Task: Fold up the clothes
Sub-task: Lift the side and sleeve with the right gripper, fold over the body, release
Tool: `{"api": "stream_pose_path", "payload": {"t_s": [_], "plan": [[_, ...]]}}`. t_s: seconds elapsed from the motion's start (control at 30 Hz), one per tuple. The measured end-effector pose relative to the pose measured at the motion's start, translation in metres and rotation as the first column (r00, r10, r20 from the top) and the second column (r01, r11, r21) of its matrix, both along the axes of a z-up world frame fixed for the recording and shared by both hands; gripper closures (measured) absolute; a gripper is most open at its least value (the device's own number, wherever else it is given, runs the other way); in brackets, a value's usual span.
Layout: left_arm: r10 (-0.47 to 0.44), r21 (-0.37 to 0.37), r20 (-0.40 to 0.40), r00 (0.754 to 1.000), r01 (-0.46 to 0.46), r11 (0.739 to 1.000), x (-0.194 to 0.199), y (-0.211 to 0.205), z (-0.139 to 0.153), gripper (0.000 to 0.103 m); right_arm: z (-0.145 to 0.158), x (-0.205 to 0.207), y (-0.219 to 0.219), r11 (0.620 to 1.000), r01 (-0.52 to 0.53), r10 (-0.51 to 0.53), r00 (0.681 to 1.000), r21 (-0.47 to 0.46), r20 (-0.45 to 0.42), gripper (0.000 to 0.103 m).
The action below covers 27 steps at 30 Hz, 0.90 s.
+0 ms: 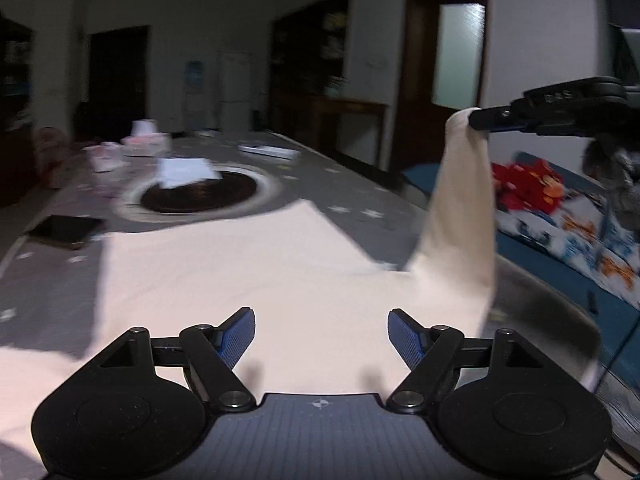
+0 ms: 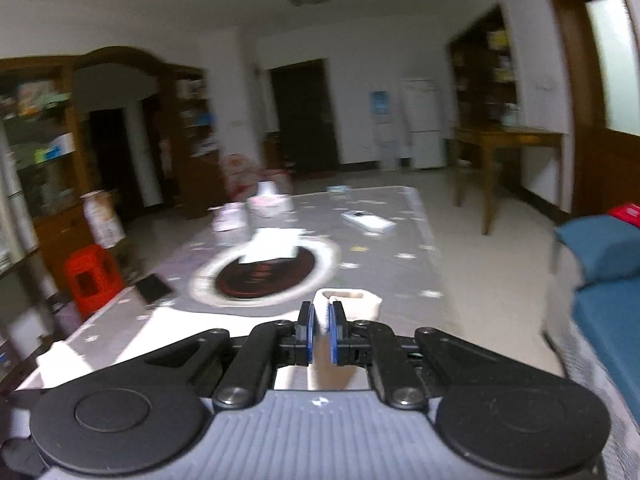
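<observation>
A cream long-sleeved top [image 1: 248, 264] lies flat on the grey star-patterned table [image 1: 360, 196]. My left gripper [image 1: 321, 334] is open and empty, low over the near part of the top. My right gripper [image 1: 478, 118] is shut on the cuff of the right sleeve [image 1: 460, 208] and holds it lifted above the table's right edge. In the right wrist view the right gripper [image 2: 321, 330] is shut on the sleeve cuff [image 2: 347, 304], which sticks out past the pads.
A round dark hotplate [image 1: 200, 194] with a white cloth on it sits mid-table. A dark phone [image 1: 64, 230] lies at the left. Tissue boxes [image 1: 144, 142] and a white remote [image 1: 268, 150] stand at the far end. A blue sofa [image 1: 568, 232] is at the right, a red stool [image 2: 90, 276] at the left.
</observation>
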<state>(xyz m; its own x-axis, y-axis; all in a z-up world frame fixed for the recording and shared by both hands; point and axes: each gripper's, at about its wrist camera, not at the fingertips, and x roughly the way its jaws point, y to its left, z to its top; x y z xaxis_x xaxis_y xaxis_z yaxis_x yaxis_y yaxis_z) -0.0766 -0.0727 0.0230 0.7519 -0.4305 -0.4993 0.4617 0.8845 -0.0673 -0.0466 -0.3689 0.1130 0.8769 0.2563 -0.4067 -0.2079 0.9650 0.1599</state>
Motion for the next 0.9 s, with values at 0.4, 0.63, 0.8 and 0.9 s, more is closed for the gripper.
{"api": "stream_pose_path", "payload": {"t_s": [0.4,0.63,0.8,0.9], "plan": [[0.261,-0.021,-0.032,0.965,-0.261,0.965,-0.02,0.097,-0.011,0.027,-0.033,0.033,0.166,0.926,-0.377,0.373,0.922,-0.019,-0.105,0.099],[0.254,-0.038,-0.041,0.966,-0.255,0.966,-0.024,0.101,-0.009,0.027,-0.048,0.029,0.184,0.906,-0.423,0.414,0.897,-0.03,-0.154,0.094],[0.133,-0.052,-0.045,0.99,-0.135,0.989,-0.015,0.073,-0.005,0.033,-0.051,0.012,0.138,0.939,-0.335,0.316,0.932,-0.083,-0.177,0.083],[0.065,-0.036,-0.061,0.996,-0.067,0.997,-0.001,0.045,-0.008,0.034,-0.061,-0.001,0.108,0.958,-0.26,0.234,0.953,-0.121,-0.191,0.068]]}}
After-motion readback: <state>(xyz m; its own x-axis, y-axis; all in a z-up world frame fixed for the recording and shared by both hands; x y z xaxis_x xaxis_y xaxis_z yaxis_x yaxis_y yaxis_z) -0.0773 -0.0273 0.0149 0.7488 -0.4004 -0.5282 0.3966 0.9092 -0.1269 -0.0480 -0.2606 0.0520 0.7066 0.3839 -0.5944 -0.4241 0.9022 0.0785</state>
